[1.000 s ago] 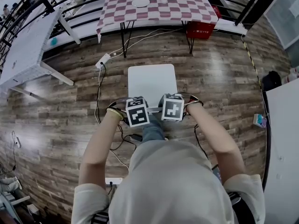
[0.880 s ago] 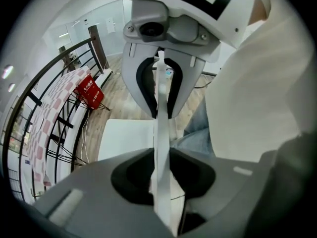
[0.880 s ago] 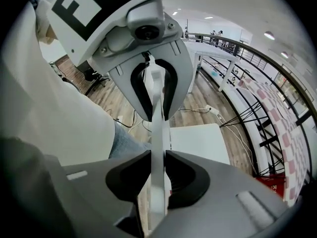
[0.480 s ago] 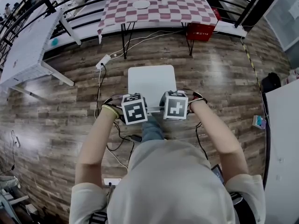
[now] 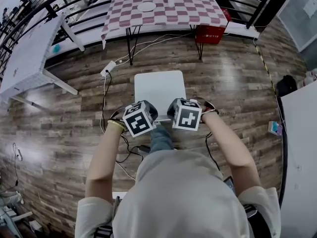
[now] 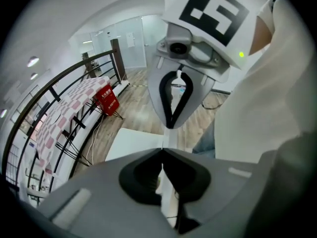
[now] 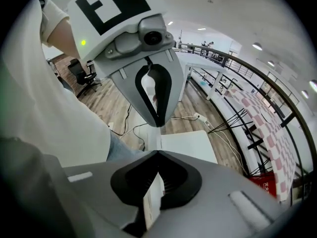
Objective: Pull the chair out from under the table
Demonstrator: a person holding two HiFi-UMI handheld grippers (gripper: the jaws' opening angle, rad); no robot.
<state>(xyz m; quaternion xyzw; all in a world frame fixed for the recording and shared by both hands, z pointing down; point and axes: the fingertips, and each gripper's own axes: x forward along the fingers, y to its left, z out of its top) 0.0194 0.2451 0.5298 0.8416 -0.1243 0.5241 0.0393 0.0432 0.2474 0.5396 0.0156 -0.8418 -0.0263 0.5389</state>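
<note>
**A:** Head view first. Where is the chair?

**B:** The white chair (image 5: pixel 159 86) stands on the wood floor at frame centre. It is well apart from the checkered surface (image 5: pixel 163 6) along the top edge and is not under it. A red crate (image 5: pixel 210 32) sits below that surface's right end. The left gripper (image 5: pixel 144 117) and the right gripper (image 5: pixel 182 115) sit side by side at the chair's near edge, marker cubes up.

**A:** Can you read the fingers from there?

**B:** No, the cubes and the hands cover them.

**A:** What about the left gripper view?

**B:** That view shows them. Its fingers (image 6: pixel 141 175) have just been closing, and their tips meet at centre frame. A thin white edge of the chair's back is clamped between the pads. The right gripper is straight ahead at upper centre, on the same edge. The seat lies at left centre. The checkered surface and the crate are further left, by a black railing (image 6: pixel 64 78).

**A:** And the right gripper view?

**B:** It is the mirror of that. Its fingers (image 7: pixel 130 181) have also just been closing, and they are pressed on the same white edge low in the frame. The left gripper is ahead at upper centre. The seat lies to the right, and the checkered surface is at the far right. Only this view shows a black office chair (image 7: pixel 81 76), at the upper left.
</note>
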